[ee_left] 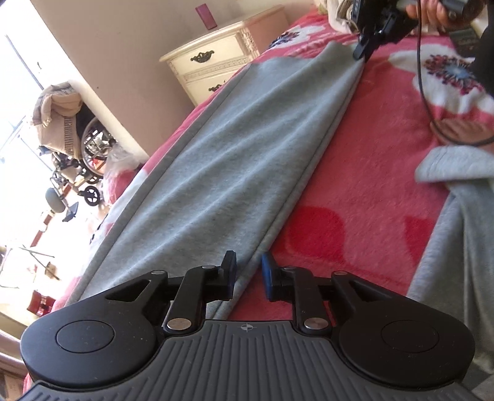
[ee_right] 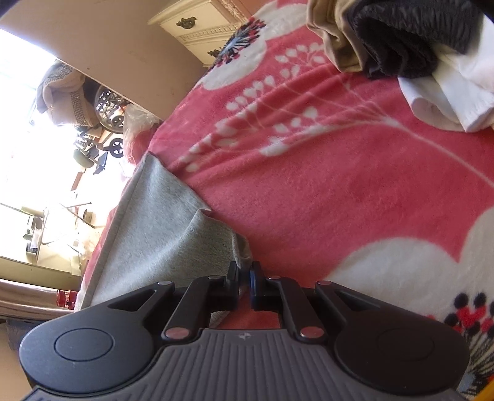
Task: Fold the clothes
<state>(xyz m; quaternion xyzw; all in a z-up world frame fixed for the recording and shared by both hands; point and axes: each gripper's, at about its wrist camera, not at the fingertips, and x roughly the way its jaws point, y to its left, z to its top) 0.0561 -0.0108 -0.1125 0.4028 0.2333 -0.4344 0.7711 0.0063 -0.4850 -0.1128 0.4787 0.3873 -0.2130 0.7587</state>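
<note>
Left wrist view shows the grey garment (ee_left: 247, 148) stretched as a long, narrow band from the bottom centre of the frame up to the upper right, lying on a pink floral blanket (ee_left: 355, 185). It looks already doubled lengthwise, since two layered edges run together along its right side. At the near end, the left gripper (ee_left: 248, 274) has its jaws a little apart, with the garment's edge lying between them; the pads do not appear to press on the cloth. At the far end, upper right, the right gripper (ee_left: 362, 51) pinches the opposite corner, held by a hand (ee_left: 427, 12). More grey fabric (ee_left: 457, 191) bunches at the right edge of the frame; whether it belongs to the same piece I cannot tell.

Right wrist view confirms that grip: its jaws are closed on a puckered corner of the grey cloth at bottom centre, the rest of the cloth fanning away to the left.

As a judgement, the fold is partway: the long fold seems made and the cloth is pulled straight, but the ends have not yet been brought together into a compact stack.

Further out, a pile of other clothes (ee_right: 401, 40), tan, black and white, sits at the upper right of the right wrist view, seemingly unfolded. A cream nightstand (ee_left: 213, 61) stands beyond the bed, and a wheelchair (ee_left: 92, 135) sits by the bright window on the left.
</note>
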